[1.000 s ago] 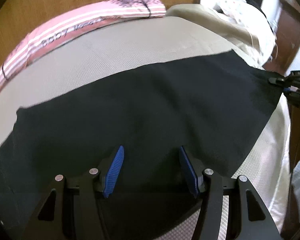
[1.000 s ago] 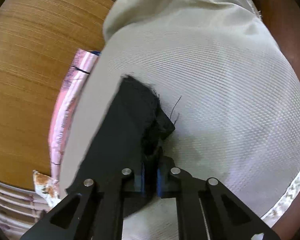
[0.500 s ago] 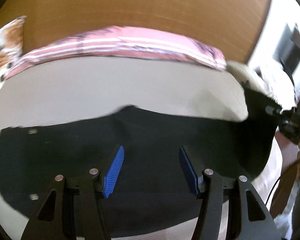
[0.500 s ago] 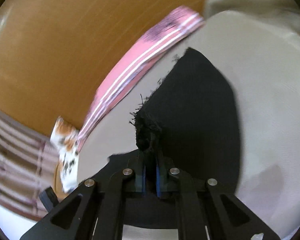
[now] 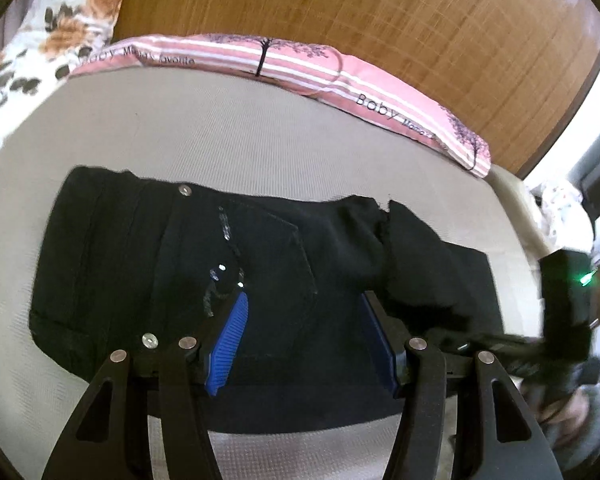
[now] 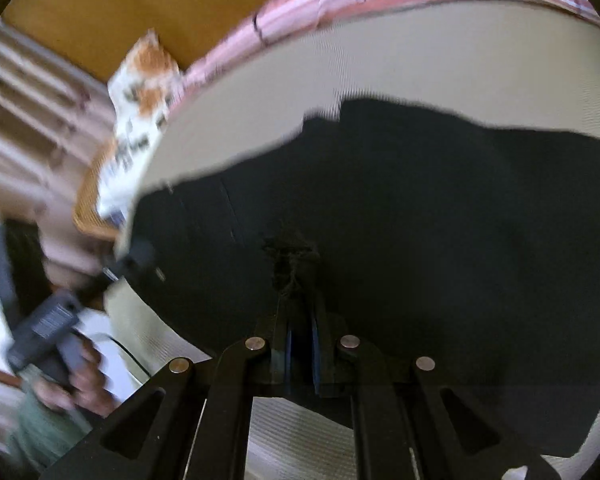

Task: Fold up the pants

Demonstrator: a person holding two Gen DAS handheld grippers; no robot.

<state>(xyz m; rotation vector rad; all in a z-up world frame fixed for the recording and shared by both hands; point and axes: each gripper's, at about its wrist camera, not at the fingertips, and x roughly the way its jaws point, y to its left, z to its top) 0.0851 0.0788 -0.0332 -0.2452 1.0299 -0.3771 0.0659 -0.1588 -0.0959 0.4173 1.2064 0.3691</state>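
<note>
Black pants lie on the beige mattress, with the waist, metal buttons and a pocket toward the left in the left wrist view. My left gripper hovers over the pocket area, open, its blue pads apart with nothing pinched. The far leg end is doubled back over the pants and hangs raised. My right gripper is shut on that frayed black hem, above the spread pants. From the left wrist view the right gripper enters from the right edge.
A pink striped blanket runs along the wooden headboard. A floral pillow lies at the mattress's left corner. A person's hand holds the left gripper's handle at the bed's side. Bare mattress surrounds the pants.
The right gripper has swept the leg hem across, from the far end to over the rest of the pants. The left gripper has shifted toward the waist, still open, and both views have rolled.
</note>
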